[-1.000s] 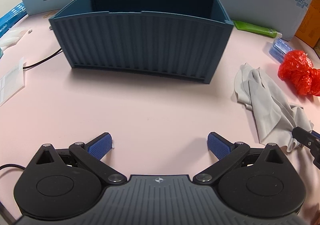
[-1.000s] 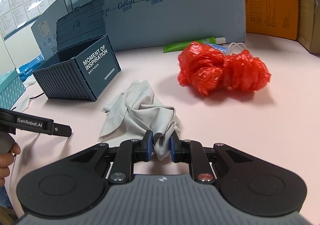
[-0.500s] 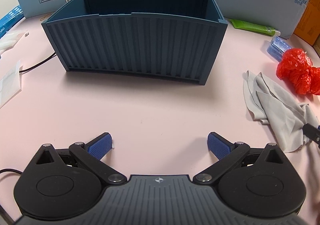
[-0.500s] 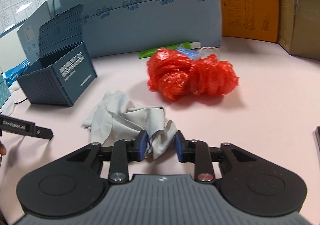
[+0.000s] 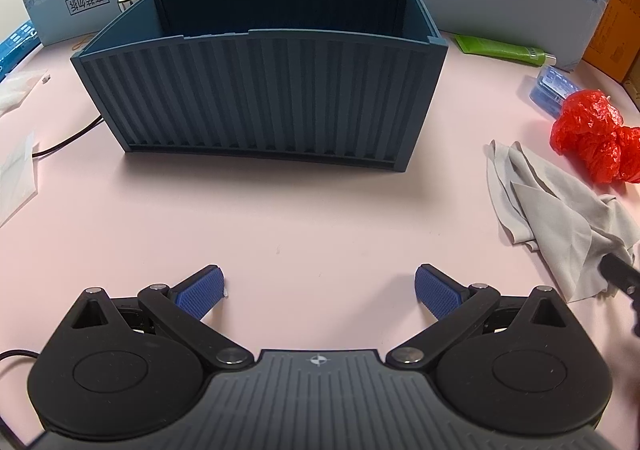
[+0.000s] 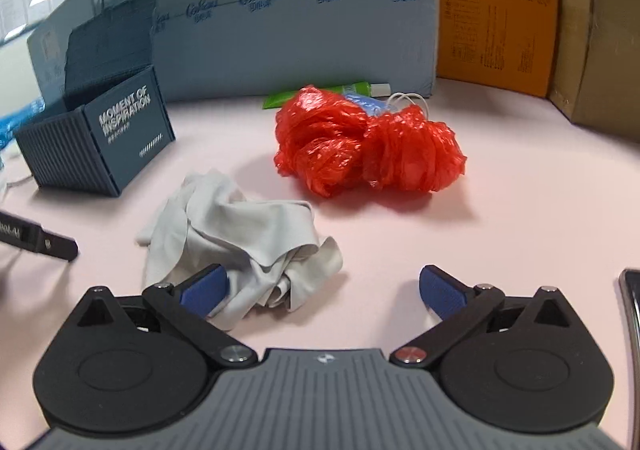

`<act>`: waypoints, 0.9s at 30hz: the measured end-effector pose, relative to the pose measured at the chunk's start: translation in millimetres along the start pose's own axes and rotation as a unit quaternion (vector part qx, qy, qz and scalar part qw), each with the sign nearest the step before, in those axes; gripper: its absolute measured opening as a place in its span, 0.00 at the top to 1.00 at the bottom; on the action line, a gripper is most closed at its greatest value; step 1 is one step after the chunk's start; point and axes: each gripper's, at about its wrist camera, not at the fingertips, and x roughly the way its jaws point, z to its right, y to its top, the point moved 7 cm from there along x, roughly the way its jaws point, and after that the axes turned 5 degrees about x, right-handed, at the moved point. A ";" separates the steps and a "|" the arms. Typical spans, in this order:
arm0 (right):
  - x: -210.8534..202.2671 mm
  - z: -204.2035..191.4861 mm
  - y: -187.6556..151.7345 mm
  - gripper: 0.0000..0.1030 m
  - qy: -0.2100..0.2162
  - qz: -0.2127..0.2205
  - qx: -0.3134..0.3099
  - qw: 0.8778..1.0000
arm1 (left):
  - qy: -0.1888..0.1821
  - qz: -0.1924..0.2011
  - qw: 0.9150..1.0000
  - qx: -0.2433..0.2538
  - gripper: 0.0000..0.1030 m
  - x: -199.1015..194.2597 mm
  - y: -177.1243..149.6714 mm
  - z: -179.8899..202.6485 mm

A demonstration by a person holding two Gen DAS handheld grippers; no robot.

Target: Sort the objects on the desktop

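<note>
**Grey cloth lies loose between widening right jaws**

We see the right gripper (image 6: 323,288) low over the pink tabletop (image 6: 500,218), its jaws opening and now spread wide. The crumpled grey cloth (image 6: 240,226) lies on the tabletop with its near folds between the two blue pads; the left-hand pad sits just against the fabric, while the right-hand pad stands well clear of it, so nothing is clamped. Just behind the cloth lies a bunched red plastic bag (image 6: 368,146), and behind that a green tube (image 6: 320,94) against a pale blue carton (image 6: 280,30). To the left stands the dark blue container-style box (image 6: 96,142), lid raised, with white lettering on its end wall.

From the left wrist view, the left gripper (image 5: 319,286) has its jaws apart over bare tabletop, nothing between them. The box (image 5: 272,98) stands straight ahead, open at the top, its interior dark. The cloth (image 5: 560,210) lies off to the right, with the red bag (image 5: 592,134) beyond it and a dark tip of the right gripper at the cloth's near edge.
</note>
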 end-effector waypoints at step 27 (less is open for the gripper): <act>-12.2 -2.5 -2.3 0.00 0.015 -0.004 0.053 0.998 | -0.022 0.007 0.999 0.047 0.01 1.8 4.4 22.1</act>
